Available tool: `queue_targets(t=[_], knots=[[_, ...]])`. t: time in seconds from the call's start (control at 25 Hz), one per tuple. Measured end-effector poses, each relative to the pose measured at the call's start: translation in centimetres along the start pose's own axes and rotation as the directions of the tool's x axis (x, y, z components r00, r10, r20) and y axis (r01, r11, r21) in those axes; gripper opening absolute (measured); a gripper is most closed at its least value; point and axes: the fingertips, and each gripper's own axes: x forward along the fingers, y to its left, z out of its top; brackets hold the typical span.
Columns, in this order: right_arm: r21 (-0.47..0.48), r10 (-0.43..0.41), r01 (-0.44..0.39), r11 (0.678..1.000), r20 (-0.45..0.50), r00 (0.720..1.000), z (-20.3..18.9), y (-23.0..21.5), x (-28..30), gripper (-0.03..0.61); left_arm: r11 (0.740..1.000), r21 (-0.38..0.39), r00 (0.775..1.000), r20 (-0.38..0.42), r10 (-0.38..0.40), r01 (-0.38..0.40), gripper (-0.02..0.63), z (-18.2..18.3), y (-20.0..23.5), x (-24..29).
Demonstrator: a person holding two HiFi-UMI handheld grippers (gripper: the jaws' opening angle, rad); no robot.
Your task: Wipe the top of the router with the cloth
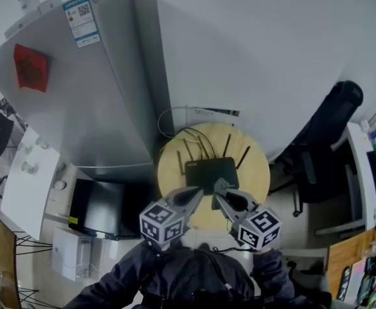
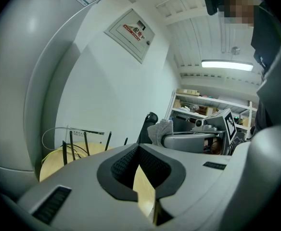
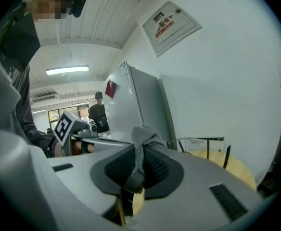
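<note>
Grey cloth (image 3: 141,134) pinched in right tool (image 3: 139,150), tuft poking past the tips, ready for wiping. Left tool (image 2: 138,150) closed on nothing, idle alongside. Centre frame: black router (image 1: 211,174) flat on round wooden surface (image 1: 255,172), top exposed.

We see our right gripper (image 3: 139,170) clamped on the cloth (image 3: 141,137), fridge (image 3: 140,100) behind, router antennas (image 3: 207,147) over the table (image 3: 236,167) at right.

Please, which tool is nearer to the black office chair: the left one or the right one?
Right. The right tool, shut on the cloth, is over the round table with the chair off to its right. The left tool sits beyond it, toward the fridge.
</note>
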Motion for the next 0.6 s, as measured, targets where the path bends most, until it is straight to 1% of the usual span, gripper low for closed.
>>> queue_targets(t=[0.6], knots=[[-0.009,0.009,-0.009,1.0,-0.002,1.0,0.2,1.2,0.5,0.067,1.0,-0.002,1.0,0.011,0.0,0.0,0.0,0.1,0.4,-1.0]])
